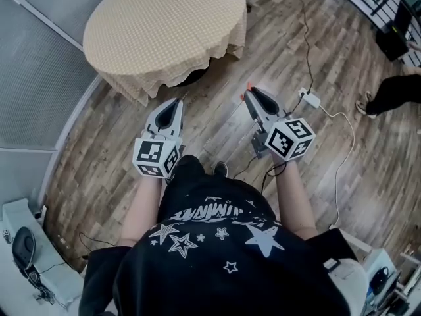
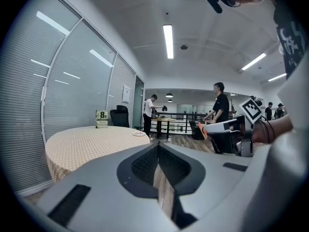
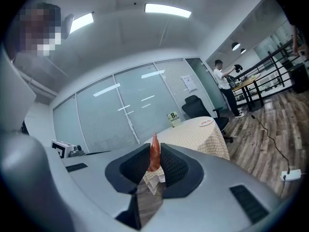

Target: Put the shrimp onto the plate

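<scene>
Our right gripper clamps the shrimp upright between its jaws, and we see its end poking past the tips. Ahead of the jaws stands the table, with the plate toward its right side.

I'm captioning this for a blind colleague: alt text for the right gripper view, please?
The right gripper has its grey jaws shut on a slim orange-red shrimp that points up. Beyond stands a round table under a beige checked cloth, with a small white plate on it, beside a glass wall.
</scene>
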A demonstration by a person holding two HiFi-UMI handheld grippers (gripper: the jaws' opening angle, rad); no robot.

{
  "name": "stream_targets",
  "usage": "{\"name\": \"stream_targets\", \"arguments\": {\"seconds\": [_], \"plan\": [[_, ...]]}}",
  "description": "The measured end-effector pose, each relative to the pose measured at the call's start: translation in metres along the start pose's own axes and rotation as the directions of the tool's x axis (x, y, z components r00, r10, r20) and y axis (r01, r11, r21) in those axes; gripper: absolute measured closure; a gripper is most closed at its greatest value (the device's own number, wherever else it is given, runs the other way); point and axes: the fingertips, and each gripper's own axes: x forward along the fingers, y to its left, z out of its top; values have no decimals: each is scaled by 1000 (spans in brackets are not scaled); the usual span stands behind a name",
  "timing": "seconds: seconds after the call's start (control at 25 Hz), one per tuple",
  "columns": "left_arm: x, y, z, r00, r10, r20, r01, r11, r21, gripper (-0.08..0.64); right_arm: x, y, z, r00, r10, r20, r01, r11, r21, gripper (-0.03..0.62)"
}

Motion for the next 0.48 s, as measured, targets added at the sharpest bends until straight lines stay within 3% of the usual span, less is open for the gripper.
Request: {"name": "stream_targets", "arguments": {"seconds": [0.48], "plan": [[41, 23, -3, 1000, -31, -4, 31, 999, -15, 552, 31, -28, -3, 999, -27, -28, 28, 999, 17, 522]]}}
